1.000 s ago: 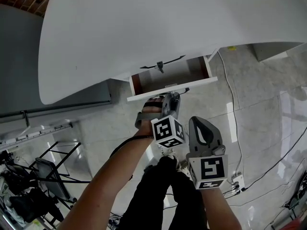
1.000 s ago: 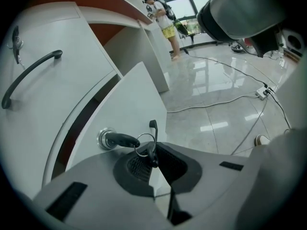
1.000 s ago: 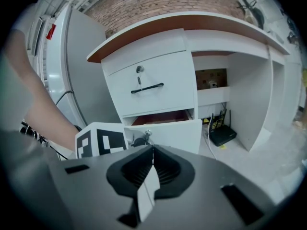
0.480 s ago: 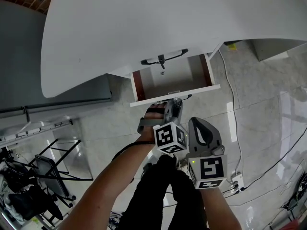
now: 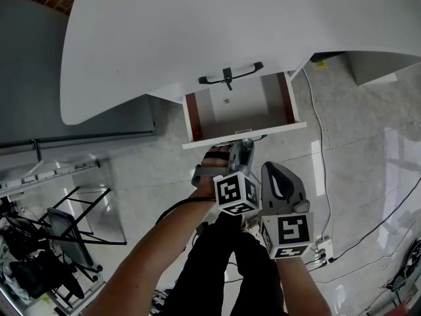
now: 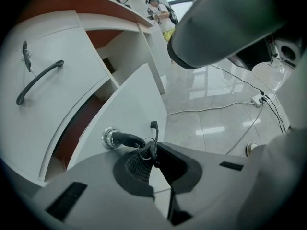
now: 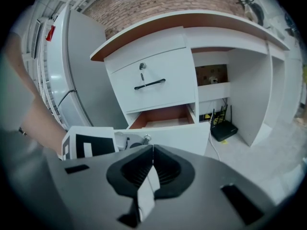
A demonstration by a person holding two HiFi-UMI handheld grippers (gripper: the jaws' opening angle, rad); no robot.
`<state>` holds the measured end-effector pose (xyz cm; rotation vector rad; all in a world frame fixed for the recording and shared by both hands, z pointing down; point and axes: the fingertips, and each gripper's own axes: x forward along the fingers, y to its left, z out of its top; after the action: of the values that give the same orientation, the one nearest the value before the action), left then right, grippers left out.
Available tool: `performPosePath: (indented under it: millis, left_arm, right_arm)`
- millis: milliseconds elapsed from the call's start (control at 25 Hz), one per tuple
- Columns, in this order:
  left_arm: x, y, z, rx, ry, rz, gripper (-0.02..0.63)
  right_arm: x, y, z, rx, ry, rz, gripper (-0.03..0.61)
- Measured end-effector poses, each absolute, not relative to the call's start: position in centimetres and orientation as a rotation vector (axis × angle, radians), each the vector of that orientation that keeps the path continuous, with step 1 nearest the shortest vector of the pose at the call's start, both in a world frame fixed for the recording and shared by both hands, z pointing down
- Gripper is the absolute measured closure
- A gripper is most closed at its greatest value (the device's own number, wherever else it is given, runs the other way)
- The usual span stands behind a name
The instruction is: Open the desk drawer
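The lower desk drawer (image 5: 276, 128) stands pulled out from under the white desktop (image 5: 197, 25), its bare floor (image 5: 233, 107) showing between red-brown side walls. A black key (image 6: 125, 139) sits in the lock (image 6: 109, 138) on the drawer's white front (image 6: 129, 104). My left gripper (image 6: 152, 153) is shut on that key and its ring, right at the drawer front (image 5: 242, 143). Just beside it, my right gripper (image 5: 271, 168) hangs shut and holds nothing (image 7: 152, 151). The open drawer (image 7: 163, 116) shows ahead of it.
Above the open drawer is a closed drawer with a black bar handle (image 5: 230, 76) and its own key (image 7: 142, 67). A black router (image 7: 225, 128) and cables lie on the tiled floor under the desk. A power strip (image 5: 325, 247) is on the floor at the right.
The drawer has slid further out from under the desktop. My left gripper has come back toward me with it. My right gripper has kept its place.
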<state>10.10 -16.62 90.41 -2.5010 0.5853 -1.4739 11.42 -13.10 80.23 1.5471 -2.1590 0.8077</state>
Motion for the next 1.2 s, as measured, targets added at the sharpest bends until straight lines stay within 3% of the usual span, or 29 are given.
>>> performPosePath:
  millis: [600, 1200]
  left_arm:
    - [9.6, -13.6, 90.5, -2.491, 0.458, -1.447, 0.609]
    - [5.5, -11.3, 85.9, -2.584, 0.623, -1.514, 0.609]
  right_arm:
    - [12.0, -11.7, 79.2, 1.532, -2.148, 0.811, 0.561]
    - [11.4, -10.4, 74.1, 1.511, -2.116, 0.850, 0.561]
